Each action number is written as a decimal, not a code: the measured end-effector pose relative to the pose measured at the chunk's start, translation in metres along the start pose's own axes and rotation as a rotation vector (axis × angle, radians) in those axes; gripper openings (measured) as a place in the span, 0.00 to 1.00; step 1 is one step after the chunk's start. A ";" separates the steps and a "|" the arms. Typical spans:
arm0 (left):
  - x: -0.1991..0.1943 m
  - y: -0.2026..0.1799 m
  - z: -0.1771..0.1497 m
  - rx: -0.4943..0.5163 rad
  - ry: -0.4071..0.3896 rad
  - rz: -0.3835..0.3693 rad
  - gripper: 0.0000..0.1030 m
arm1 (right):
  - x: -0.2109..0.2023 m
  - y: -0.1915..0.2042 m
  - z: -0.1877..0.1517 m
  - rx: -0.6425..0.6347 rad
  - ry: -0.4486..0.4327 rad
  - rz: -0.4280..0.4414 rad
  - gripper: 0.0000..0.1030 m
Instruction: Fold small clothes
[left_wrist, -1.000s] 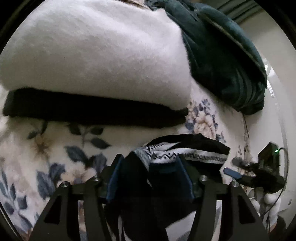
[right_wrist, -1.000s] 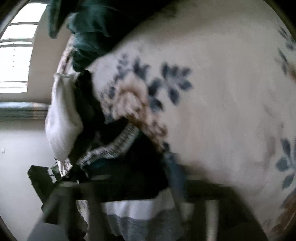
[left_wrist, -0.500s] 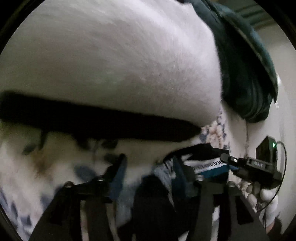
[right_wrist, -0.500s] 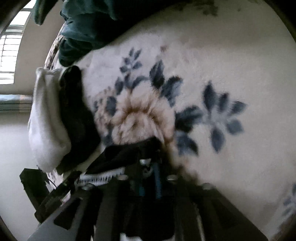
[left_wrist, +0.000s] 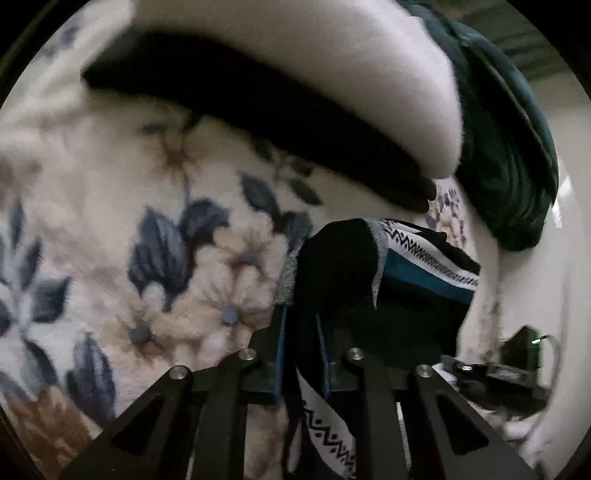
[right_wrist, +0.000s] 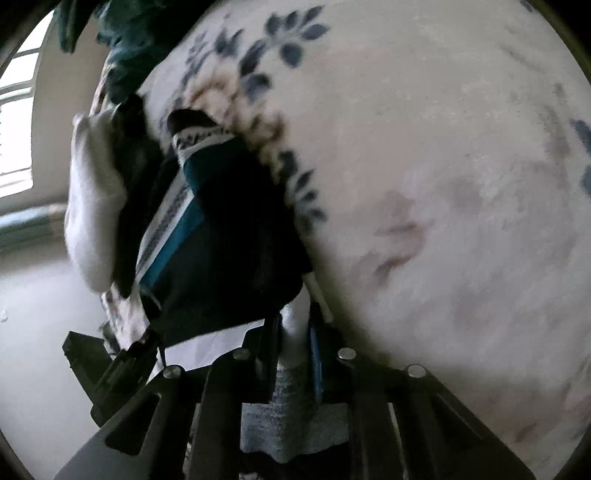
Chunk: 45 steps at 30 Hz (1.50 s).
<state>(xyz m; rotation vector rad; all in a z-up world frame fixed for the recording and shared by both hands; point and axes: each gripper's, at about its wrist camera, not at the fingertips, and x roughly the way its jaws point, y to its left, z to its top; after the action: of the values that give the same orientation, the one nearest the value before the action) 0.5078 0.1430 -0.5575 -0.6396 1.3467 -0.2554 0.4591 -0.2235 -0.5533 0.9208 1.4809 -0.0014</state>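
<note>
A small dark garment (left_wrist: 413, 295) with a teal band and a white zigzag band hangs between my two grippers over a floral fleece blanket (left_wrist: 122, 221). My left gripper (left_wrist: 301, 321) is shut on its black edge. In the right wrist view the same garment (right_wrist: 229, 236) stretches away to the left, and my right gripper (right_wrist: 295, 325) is shut on its white and grey end. The other gripper (right_wrist: 110, 365) shows at the lower left of that view.
A folded white fleece piece (left_wrist: 332, 62) lies on a folded black one (left_wrist: 258, 110) at the back. A dark green velvet cloth (left_wrist: 509, 147) is piled at the right. The white stack also shows in the right wrist view (right_wrist: 92, 206), near a window (right_wrist: 18, 125).
Both grippers have pulled back from the white and black stack, carrying the patterned garment with them. The garment now hangs more spread out between them.
</note>
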 end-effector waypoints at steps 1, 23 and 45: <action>-0.006 -0.002 -0.001 0.002 0.003 -0.012 0.16 | 0.002 0.003 0.000 -0.004 0.003 -0.012 0.14; -0.024 0.000 -0.054 -0.055 0.050 -0.131 0.52 | -0.019 -0.022 -0.045 0.015 0.030 -0.062 0.01; -0.102 -0.012 -0.130 0.098 0.012 -0.062 0.75 | -0.071 -0.034 -0.148 -0.055 0.058 -0.055 0.70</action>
<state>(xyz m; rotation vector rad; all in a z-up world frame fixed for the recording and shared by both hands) 0.3627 0.1503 -0.4782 -0.5987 1.3189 -0.3737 0.3062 -0.2065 -0.4863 0.8415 1.5524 0.0258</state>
